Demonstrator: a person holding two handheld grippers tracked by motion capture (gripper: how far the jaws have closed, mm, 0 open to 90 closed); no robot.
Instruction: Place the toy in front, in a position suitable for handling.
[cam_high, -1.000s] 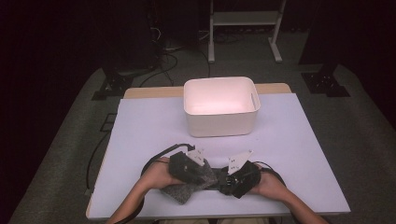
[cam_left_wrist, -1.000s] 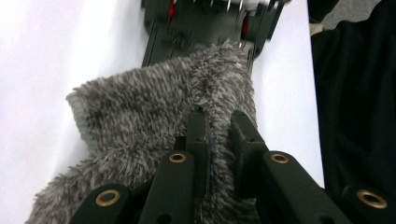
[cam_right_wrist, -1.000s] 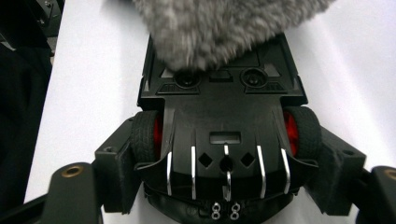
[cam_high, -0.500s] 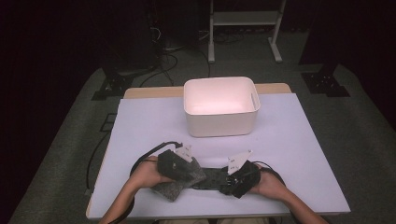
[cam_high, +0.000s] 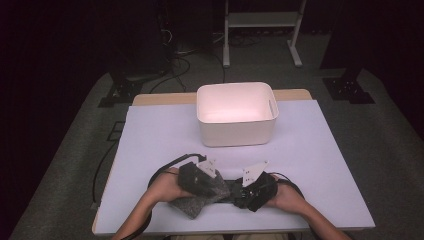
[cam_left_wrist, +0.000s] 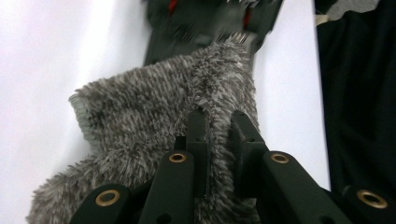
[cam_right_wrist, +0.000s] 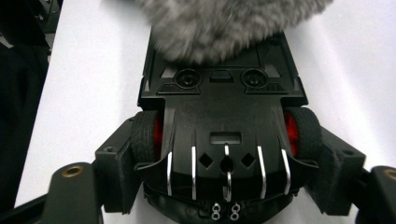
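Toy car (cam_right_wrist: 224, 121) clamped in right hand-held gripper (cam_right_wrist: 224, 186), fuzzy cloth (cam_left_wrist: 154, 116) on it.

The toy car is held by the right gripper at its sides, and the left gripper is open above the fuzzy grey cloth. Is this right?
Not quite. The left gripper is not open above the fuzzy grey cloth: its jaws are shut on a fold of it, as the left gripper view shows. The right gripper does hold the toy car at its sides.
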